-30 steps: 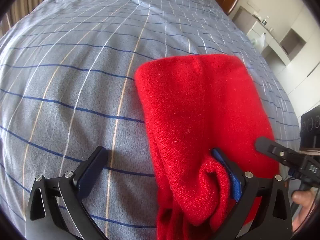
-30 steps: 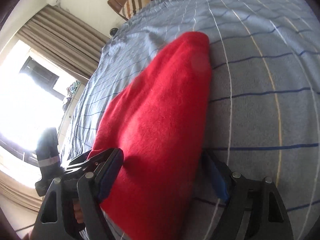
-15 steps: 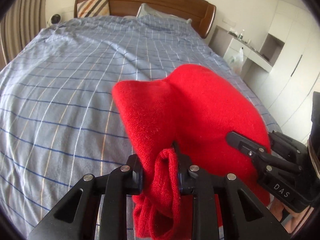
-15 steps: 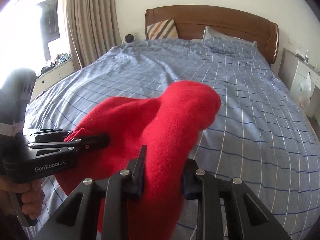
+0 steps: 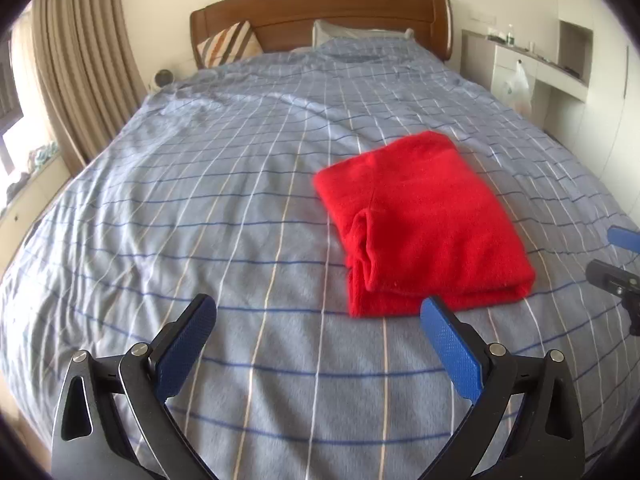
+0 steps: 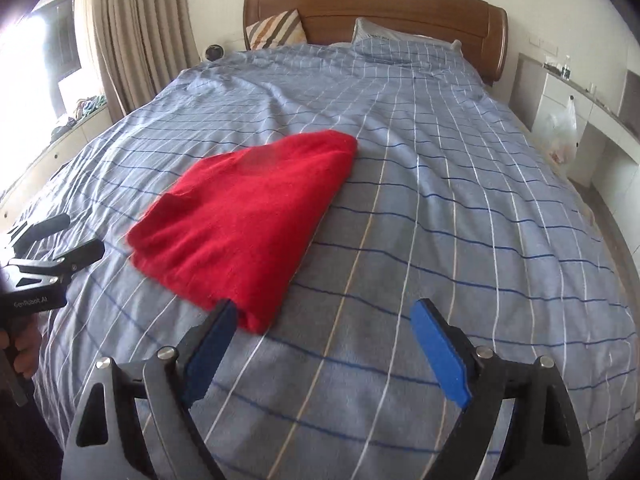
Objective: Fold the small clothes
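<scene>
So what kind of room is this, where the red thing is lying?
A bedroom, most likely in a home. The folded red garment lies on a large bed with a checked blue cover, a wooden headboard and pillows at the far end, and curtains by the window.

From my left wrist view the right gripper [image 5: 618,264] is cut off at the frame edge, jaws only partly visible. Red garment [image 5: 420,224] has its inner layers hidden, so I can't tell what type it is. Items on the shelf [image 6: 568,70] are too small to identify. Window [image 6: 24,52] blown out.
</scene>
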`<state>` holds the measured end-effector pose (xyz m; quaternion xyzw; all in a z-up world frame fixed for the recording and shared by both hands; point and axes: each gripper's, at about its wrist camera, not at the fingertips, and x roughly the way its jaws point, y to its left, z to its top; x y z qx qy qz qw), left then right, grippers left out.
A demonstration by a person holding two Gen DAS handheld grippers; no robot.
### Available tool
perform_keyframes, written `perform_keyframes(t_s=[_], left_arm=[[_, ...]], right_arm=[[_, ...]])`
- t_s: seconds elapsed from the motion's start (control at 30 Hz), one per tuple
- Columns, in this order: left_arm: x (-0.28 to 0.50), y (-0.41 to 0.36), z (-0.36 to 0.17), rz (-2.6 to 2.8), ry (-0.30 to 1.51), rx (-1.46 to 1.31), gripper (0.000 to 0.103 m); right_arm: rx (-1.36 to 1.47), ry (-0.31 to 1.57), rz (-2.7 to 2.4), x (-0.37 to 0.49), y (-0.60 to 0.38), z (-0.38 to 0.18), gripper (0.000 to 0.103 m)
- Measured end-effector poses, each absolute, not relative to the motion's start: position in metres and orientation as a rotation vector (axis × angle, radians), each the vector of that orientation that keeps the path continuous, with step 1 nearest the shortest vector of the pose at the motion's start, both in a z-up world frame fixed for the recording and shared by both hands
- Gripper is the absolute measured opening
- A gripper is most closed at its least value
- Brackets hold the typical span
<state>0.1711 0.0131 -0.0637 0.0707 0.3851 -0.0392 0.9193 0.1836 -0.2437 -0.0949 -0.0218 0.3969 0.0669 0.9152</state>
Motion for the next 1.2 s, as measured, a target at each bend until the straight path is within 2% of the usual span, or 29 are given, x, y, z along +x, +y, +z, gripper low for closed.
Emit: perform_keyframes(t_s=[0.1, 0.23, 0.4, 0.47, 0.83, 1.2], left_arm=[[0.139, 0.015, -0.04, -0.028, 0.756, 0.145, 0.102], [0.098, 0.017, -0.018, 0.032, 0.721, 0.139, 0.102], [0.059, 0.013, -0.004, 0.027, 0.738, 0.175, 0.102], [0.045, 0.013, -0.003, 0.043, 0.737, 0.184, 0.102], [-0.006, 0.017, -0.005, -0.01, 0.796, 0.112, 0.103], [-0.009, 0.016, 0.001, -0.002, 0.788, 0.118, 0.103]], right_arm=[[-0.083, 0.776, 0.146, 0.139, -0.235, -0.068, 0.095], [-0.091, 0.751, 0.153, 0.094, -0.221, -0.042, 0.096], [-0.053, 0.763, 0.167, 0.056, -0.202, -0.029, 0.097], [-0.062, 0.761, 0.16, 0.042, -0.194, -0.028, 0.102], [-0.056, 0.789, 0.171, -0.011, -0.172, -0.027, 0.102], [0.001, 0.785, 0.132, -0.02, -0.182, -0.023, 0.102]])
